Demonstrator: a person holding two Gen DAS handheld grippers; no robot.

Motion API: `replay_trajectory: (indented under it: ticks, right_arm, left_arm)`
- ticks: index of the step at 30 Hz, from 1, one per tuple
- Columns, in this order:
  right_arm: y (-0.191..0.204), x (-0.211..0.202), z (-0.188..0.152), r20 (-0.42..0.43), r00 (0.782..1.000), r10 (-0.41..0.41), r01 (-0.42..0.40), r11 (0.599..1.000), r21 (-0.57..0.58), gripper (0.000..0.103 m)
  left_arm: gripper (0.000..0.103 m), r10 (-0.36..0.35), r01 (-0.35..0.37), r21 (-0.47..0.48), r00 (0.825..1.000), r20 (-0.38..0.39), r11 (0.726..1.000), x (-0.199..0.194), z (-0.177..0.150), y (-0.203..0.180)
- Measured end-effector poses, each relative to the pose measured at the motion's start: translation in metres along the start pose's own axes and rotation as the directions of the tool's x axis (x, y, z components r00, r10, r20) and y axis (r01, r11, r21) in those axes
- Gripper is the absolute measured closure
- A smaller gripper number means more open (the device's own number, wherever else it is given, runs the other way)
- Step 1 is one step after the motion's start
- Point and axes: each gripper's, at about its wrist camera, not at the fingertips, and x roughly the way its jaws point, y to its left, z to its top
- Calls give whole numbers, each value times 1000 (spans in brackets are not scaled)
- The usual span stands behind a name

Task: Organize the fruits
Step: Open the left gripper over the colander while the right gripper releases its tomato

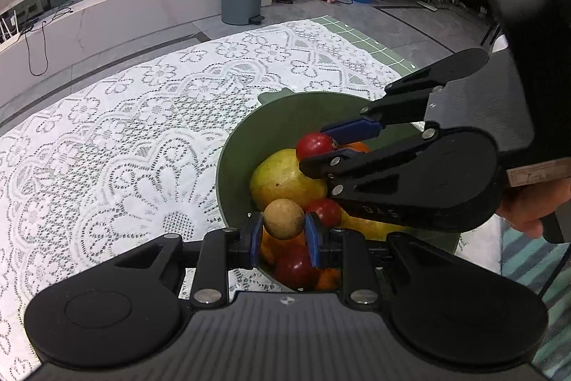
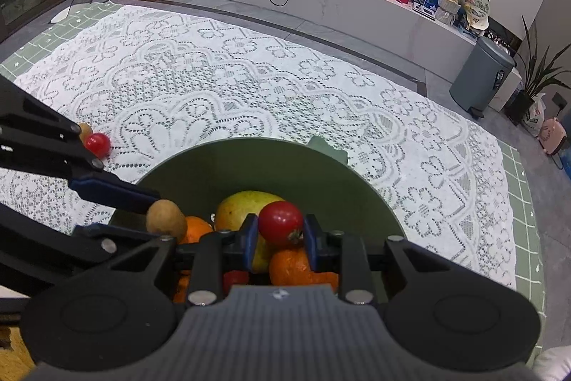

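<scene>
- Green plastic bowl (image 2: 200,166) sits on a white lace tablecloth (image 2: 249,88); it holds a yellow-green mango (image 1: 282,179), several oranges (image 2: 289,268) and some small red tomatoes (image 1: 294,266).
- Left gripper (image 1: 284,232) hangs over the near rim of the bowl, its blue pads pressed tight on a round tan-brown fruit (image 1: 284,219); I cannot name that fruit with certainty.
- Right gripper (image 2: 280,238) is also over the bowl, angled downward, jaws clamped on 1 red cherry tomato (image 2: 281,222).
- Both held fruits are just above the pile, not resting on it, as far as the views show.
- 2 more pieces lie outside on the cloth, well apart from the bowl: a red tomato (image 2: 97,144) and a brown fruit (image 2: 85,130) touching or just behind it, half hidden by the left gripper's arm.
- Step in hand, as I judge it: delivery of 2 fruits into the bowl at once.
- Next move calls for parting each pair of jaws so the pieces drop or settle softly onto the heap, low enough that neither bounces out.
- After that, the 2 stray pieces on the cloth look like the remaining work.
</scene>
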Motion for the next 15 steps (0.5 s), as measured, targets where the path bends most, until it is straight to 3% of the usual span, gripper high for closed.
replay_trajectory:
  ticks: [15]
  right_arm:
    - [-7,-6,-15,-18,999,43,-42,998,50,79]
  left_arm:
    - [74,13,-13,4,1000,-16,1000,9,-2,-4]
